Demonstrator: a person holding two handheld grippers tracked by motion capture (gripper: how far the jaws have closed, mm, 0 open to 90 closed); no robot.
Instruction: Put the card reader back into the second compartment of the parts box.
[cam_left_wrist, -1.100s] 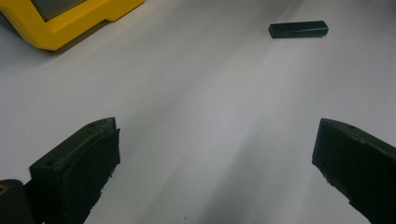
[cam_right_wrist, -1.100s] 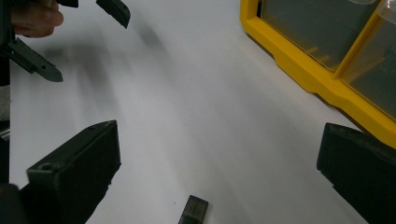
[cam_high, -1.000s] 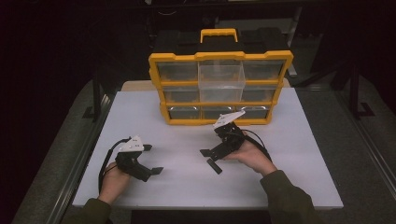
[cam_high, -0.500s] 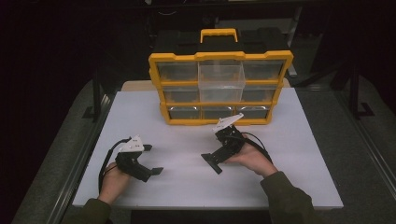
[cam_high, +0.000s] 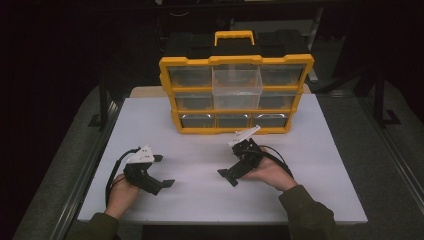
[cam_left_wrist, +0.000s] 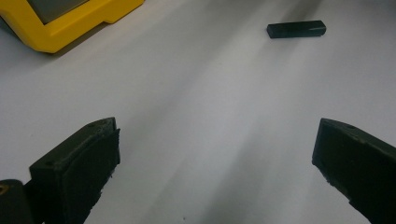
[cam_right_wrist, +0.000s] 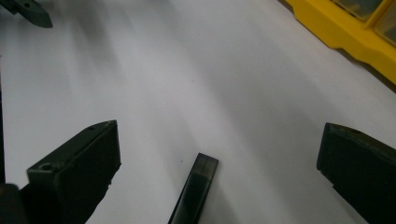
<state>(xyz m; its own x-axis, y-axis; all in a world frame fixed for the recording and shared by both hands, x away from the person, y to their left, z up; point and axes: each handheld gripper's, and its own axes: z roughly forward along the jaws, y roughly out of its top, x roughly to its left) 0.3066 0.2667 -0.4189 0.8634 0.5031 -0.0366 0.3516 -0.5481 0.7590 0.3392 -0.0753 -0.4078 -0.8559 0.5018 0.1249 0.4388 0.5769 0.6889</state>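
No lettering, label, brand or number can be read anywhere; any marks on the yellow drawer organizer (cam_high: 235, 95) are perhaps too small to make out.

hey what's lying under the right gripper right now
A small dark bar lies flat on the white table, between the open fingers of the right gripper and touching neither. Its near end runs out of frame, so its full length is hidden.
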